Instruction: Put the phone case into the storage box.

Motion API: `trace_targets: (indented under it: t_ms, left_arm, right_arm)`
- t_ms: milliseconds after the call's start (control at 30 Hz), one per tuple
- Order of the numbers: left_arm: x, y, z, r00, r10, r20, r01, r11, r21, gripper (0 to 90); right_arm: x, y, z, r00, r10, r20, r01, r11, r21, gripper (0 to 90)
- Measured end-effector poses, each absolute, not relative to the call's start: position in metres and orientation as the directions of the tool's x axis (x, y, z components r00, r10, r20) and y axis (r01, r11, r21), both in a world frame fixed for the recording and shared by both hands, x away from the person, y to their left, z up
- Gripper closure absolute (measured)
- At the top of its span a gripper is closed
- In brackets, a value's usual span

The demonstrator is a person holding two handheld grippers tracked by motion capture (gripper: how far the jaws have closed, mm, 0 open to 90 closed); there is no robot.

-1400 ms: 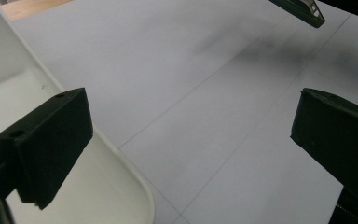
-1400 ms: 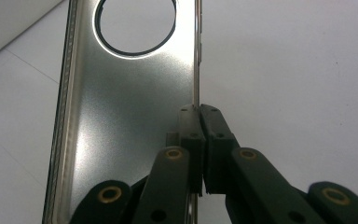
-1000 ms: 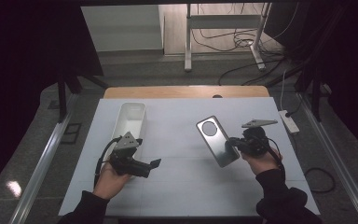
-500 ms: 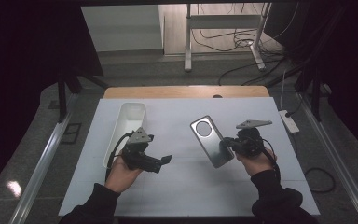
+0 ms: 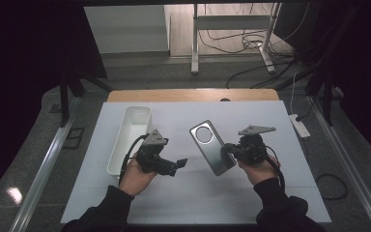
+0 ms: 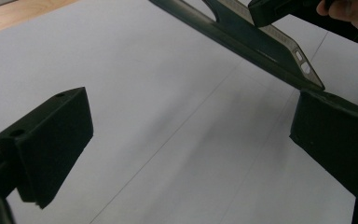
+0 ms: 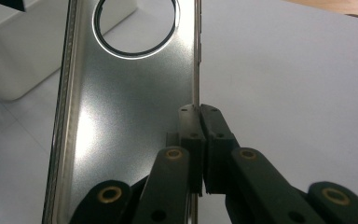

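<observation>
A: From the high view, our right gripper (image 5: pixel 233 151) pinches the phone case (image 5: pixel 211 147) at mid-desk; a thin edge hold, so it could swing.

B: Left gripper view: our left gripper (image 6: pixel 186 140) gapes empty beneath the case's corner (image 6: pixel 279 51), risking a knock.

A: Right gripper view: the jaws bite only the rim (image 7: pixel 196 70); it may slip.

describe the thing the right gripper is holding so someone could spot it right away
On the white table, right of the long white bin, the right gripper pinches the edge of a phone case. It's the only flat, silvery-grey slab, with a round camera hole near its far end.
</observation>
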State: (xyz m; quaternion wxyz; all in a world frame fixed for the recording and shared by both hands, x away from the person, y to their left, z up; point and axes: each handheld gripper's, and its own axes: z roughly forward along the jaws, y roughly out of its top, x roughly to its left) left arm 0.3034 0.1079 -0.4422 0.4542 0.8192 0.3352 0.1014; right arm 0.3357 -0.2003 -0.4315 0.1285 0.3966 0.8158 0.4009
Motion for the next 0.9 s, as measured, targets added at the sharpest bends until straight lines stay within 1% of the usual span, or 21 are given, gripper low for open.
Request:
trace_targets:
  t_ms: [633, 733, 900]
  left_arm:
    - [0.309, 0.087, -0.449, 0.772, 0.619, -0.145, 0.458, -0.384, 0.802, 0.0]
    - [0.31, 0.087, -0.45, 0.776, 0.607, -0.17, 0.465, -0.369, 0.805, 0.0]
    - [0.31, 0.084, -0.451, 0.776, 0.605, -0.18, 0.47, -0.364, 0.804, 0.5]
  right_arm:
    - [0.327, -0.177, -0.432, -0.681, 0.724, 0.106, 0.524, 0.381, 0.761, 88.5]
    - [0.324, -0.172, -0.432, -0.688, 0.718, 0.102, 0.518, 0.388, 0.763, 88.5]
    - [0.321, -0.165, -0.433, -0.7, 0.707, 0.101, 0.509, 0.395, 0.765, 88.5]
